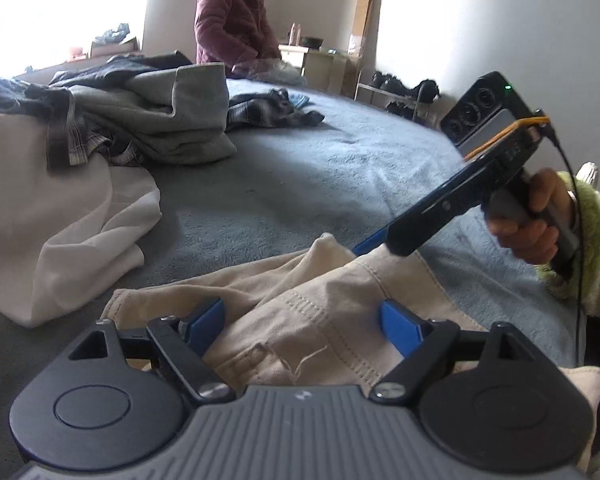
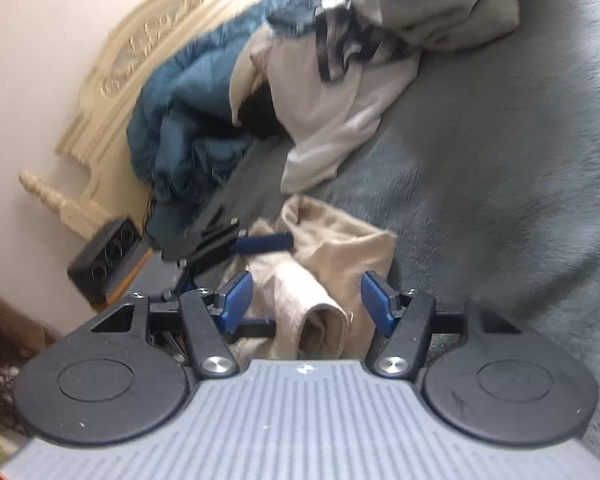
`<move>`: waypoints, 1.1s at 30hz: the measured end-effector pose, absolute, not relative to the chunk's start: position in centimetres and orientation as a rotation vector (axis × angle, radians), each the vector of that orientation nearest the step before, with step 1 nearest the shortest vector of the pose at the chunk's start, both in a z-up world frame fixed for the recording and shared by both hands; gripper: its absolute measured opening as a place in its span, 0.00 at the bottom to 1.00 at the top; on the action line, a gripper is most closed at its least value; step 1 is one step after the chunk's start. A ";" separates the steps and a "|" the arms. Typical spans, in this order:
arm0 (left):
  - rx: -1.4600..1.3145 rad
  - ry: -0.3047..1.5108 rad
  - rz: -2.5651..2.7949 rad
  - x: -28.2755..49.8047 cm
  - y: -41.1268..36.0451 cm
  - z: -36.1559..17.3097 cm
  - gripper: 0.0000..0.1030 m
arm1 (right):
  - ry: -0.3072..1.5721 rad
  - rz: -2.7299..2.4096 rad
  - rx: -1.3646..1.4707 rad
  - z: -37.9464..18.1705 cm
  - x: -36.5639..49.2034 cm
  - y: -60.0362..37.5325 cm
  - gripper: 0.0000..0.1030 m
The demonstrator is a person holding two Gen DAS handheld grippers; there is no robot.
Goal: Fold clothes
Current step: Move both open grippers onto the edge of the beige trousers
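No text, label, brand, number or sign is readable anywhere in either view; any markings are too blurred

Beige trousers (image 1: 300,320) with stitched seams and a frayed thread, crumpled low in the left wrist view, lying on the blue-grey bed (image 1: 320,168). Bunched and partly folded over at centre bottom of the right wrist view. Heaped further up the bed: white garment (image 1: 60,216), grey garment (image 1: 172,120), plaid shirt (image 1: 268,112).
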State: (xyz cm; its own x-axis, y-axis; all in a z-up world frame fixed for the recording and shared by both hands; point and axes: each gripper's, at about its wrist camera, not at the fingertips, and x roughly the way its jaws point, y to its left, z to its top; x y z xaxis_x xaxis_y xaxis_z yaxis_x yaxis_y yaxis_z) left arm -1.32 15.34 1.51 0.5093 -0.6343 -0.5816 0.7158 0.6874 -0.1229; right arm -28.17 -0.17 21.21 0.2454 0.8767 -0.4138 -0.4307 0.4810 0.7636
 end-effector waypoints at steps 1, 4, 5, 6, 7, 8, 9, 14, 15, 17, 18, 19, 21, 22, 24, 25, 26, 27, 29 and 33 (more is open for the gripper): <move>0.139 0.620 -0.822 -1.6 15.5 1.3 0.83 | 0.945 0.970 0.556 21.2 -28.0 0.1 0.61; 0.144 0.541 -0.823 -2.8 15.8 0.5 0.83 | 0.955 0.999 0.539 20.9 -27.6 0.6 0.64; 0.144 0.516 -0.825 -3.1 15.9 0.3 0.83 | 0.957 1.000 0.544 20.8 -27.6 0.6 0.64; 0.137 0.503 -0.828 -3.2 16.1 0.3 0.83 | 0.958 1.001 0.549 20.6 -27.5 0.5 0.64; 0.130 0.492 -0.830 -3.4 16.3 0.3 0.83 | 0.949 0.997 0.550 20.8 -27.6 0.4 0.64; 0.122 0.480 -0.833 -3.5 16.4 0.3 0.83 | 0.927 0.995 0.545 21.2 -27.7 0.3 0.64; 0.124 0.479 -0.832 -3.5 16.4 0.4 0.83 | 0.897 0.999 0.529 21.6 -27.8 0.2 0.64; 0.144 0.482 -0.824 -3.6 16.1 0.7 0.83 | 0.840 0.987 0.478 23.6 -26.4 1.3 0.64; 0.144 0.489 -0.822 -3.6 16.1 0.7 0.83 | 0.840 0.980 0.468 23.9 -25.8 1.8 0.64; 0.149 0.517 -0.812 -3.3 16.0 1.1 0.85 | 0.850 0.971 0.448 24.3 -24.4 3.2 0.63; 0.151 0.533 -0.800 -3.0 15.9 1.2 0.88 | 0.860 0.987 0.438 24.5 -23.7 4.1 0.62; 0.154 0.550 -0.781 -2.8 15.9 1.4 0.90 | 0.870 1.003 0.429 24.6 -23.1 5.0 0.62; 0.165 0.576 -0.777 -2.5 16.0 1.7 0.90 | 0.878 1.012 0.383 24.9 -22.1 6.8 0.62; 0.174 0.587 -0.781 -2.4 16.0 1.8 0.90 | 0.882 1.016 0.359 25.0 -21.7 7.6 0.62; 0.211 0.616 -0.789 -2.2 16.0 2.2 0.90 | 0.873 1.021 0.360 25.1 -21.4 8.2 0.62; 0.229 0.632 -0.799 -2.0 16.0 2.4 0.90 | 0.869 1.027 0.377 25.0 -21.4 8.2 0.62; 0.245 0.657 -0.821 -1.6 16.1 2.6 0.90 | 0.865 1.034 0.393 25.0 -21.4 8.2 0.62; 0.255 0.688 -0.854 -1.1 16.1 2.7 0.90 | 0.861 1.045 0.411 25.0 -21.7 7.9 0.62; 0.273 0.754 -0.922 0.1 16.3 3.0 0.90 | 0.849 1.064 0.425 24.8 -22.5 7.1 0.62; 0.238 0.914 -1.016 3.3 16.1 3.2 0.89 | 0.872 1.041 0.487 24.2 -23.6 4.4 0.62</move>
